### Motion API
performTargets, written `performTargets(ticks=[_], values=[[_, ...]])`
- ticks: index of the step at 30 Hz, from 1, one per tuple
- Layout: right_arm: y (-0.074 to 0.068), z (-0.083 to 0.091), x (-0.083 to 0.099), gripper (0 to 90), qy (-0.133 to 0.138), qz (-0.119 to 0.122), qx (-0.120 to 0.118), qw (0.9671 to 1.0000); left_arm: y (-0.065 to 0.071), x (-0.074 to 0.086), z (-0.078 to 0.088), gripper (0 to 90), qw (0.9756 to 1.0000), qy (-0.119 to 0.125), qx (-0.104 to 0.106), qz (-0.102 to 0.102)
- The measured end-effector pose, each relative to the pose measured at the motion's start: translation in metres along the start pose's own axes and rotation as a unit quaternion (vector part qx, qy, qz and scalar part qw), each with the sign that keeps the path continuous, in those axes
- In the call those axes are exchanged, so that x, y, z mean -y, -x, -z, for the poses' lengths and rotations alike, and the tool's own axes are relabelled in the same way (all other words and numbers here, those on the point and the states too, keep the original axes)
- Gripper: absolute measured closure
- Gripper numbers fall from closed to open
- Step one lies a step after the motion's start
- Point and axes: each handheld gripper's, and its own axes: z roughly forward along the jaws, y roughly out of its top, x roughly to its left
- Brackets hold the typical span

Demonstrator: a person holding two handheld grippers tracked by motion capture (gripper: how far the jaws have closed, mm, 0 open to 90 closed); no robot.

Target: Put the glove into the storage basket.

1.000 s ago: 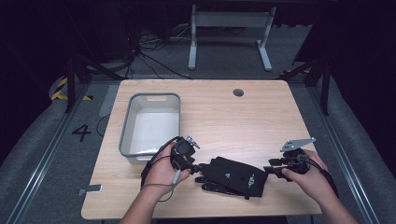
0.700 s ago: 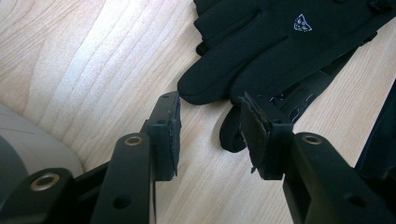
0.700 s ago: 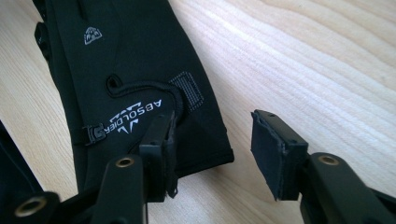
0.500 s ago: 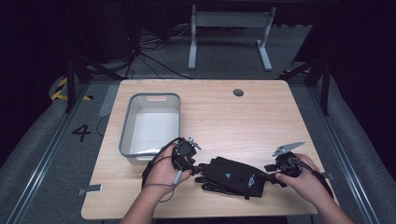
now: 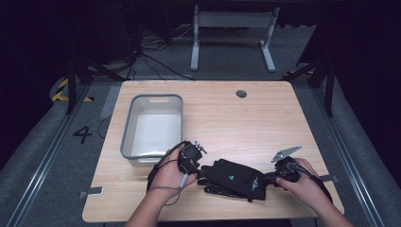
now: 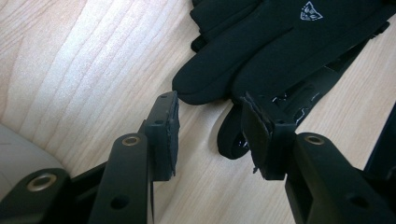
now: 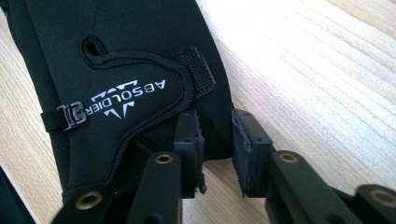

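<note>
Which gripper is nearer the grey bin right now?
Left. The left gripper sits just off the grey bin's near right corner; the right gripper is beyond the black gloves, farther right.

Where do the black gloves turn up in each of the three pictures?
High view: black gloves lie near the table's front edge, between the two hands.
Left gripper view: fingertips at top right, just beyond the left claw.
Right gripper view: cuff with white lettering at upper left, its edge between the right claw's jaws.
Shared landmark: the pale wood tabletop.
</note>
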Motion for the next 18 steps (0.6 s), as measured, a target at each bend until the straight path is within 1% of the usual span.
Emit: performTargets(ticks=[1, 4, 5, 11, 15, 18], values=[[-0.001, 0.0, 0.0, 77.1, 0.0, 0.007, 0.003, 1.0, 0.0, -0.001, -0.001, 58.0, 1.0, 0.0, -0.003, 0.001], [-0.001, 0.0, -0.001, 78.1, 0.001, 0.009, 0.005, 0.9999, 0.0, -0.002, -0.003, 58.8, 1.0, 0.0, -0.005, -0.001], [-0.002, 0.0, 0.0, 78.5, 0.001, 0.01, 0.006, 0.9999, 0.0, -0.003, -0.004, 58.8, 1.0, -0.003, -0.004, -0.006], [-0.004, 0.0, -0.001, 78.5, 0.0, 0.013, 0.014, 0.9998, -0.004, -0.005, -0.013, 58.7, 0.9999, -0.014, 0.005, -0.003], [-0.005, 0.0, 0.0, 78.6, 0.001, 0.013, 0.015, 0.9998, -0.007, -0.005, -0.019, 59.2, 0.9996, -0.028, 0.004, -0.003], [-0.005, 0.0, 0.0, 78.6, 0.002, 0.014, 0.015, 0.9998, -0.008, -0.005, -0.021, 59.4, 0.9996, -0.028, 0.005, 0.0]])
